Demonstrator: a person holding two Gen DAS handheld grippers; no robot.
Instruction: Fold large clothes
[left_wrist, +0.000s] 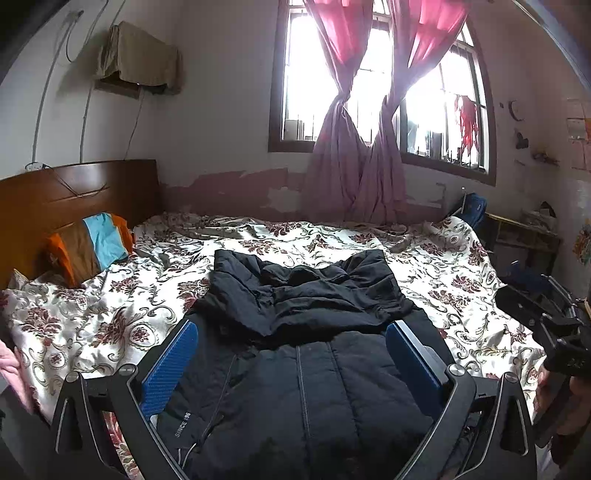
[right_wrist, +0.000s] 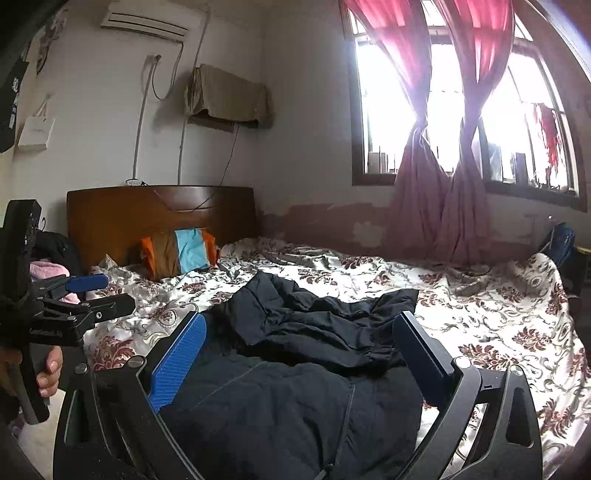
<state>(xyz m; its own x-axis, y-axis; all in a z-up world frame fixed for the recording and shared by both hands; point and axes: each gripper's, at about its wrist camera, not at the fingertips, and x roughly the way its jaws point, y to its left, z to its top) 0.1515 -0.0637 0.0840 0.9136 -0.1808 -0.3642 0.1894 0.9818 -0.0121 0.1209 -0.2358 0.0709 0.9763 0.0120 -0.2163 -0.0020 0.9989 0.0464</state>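
i am holding both the left claw (left_wrist: 291, 354) and the right claw (right_wrist: 299, 350) wide open and gripping nothing above the black jacket (left_wrist: 306, 332) lying partly folded on the bed (left_wrist: 110, 314), judging the next fold is calling for a fresh grip on its near edge.

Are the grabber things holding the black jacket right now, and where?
No, nothing is held. The left gripper and the right gripper both stand wide open above the black jacket on the bed, their fingers clear of it.
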